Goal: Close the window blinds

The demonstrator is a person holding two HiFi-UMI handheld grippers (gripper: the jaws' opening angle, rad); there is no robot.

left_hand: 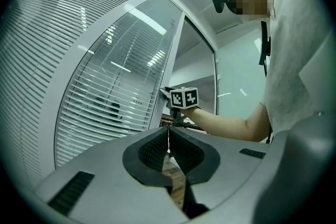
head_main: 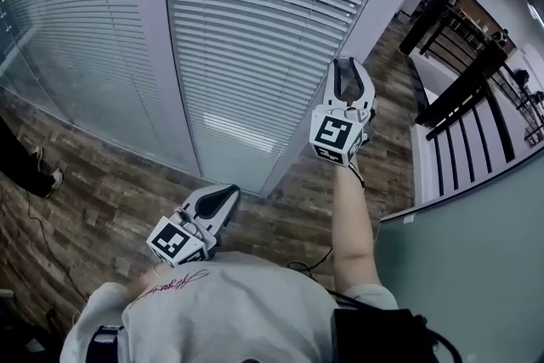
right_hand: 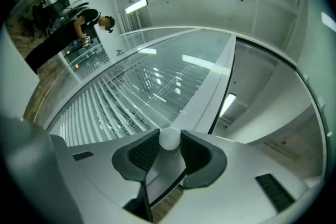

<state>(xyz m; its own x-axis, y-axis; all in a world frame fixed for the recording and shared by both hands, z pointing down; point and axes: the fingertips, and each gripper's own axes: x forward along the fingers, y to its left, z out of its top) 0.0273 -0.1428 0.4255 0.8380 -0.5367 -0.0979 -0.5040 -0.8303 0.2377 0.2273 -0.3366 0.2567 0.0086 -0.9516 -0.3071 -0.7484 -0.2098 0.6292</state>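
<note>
Right tongs (head_main: 347,68) grasp a white wand (right_hand: 169,139) before the blinds (head_main: 255,30), beside the window post (head_main: 374,13). Left tongs (head_main: 231,193) are clenched on a thin cord (left_hand: 168,140). A black railing (head_main: 463,85) stands at right.

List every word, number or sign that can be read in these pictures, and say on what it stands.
No text can be read with certainty.
Red print on the shirt: cursive writing, too small and blurred to read.
Left cube and right cube: black-and-white square patterns, not letters.
</note>
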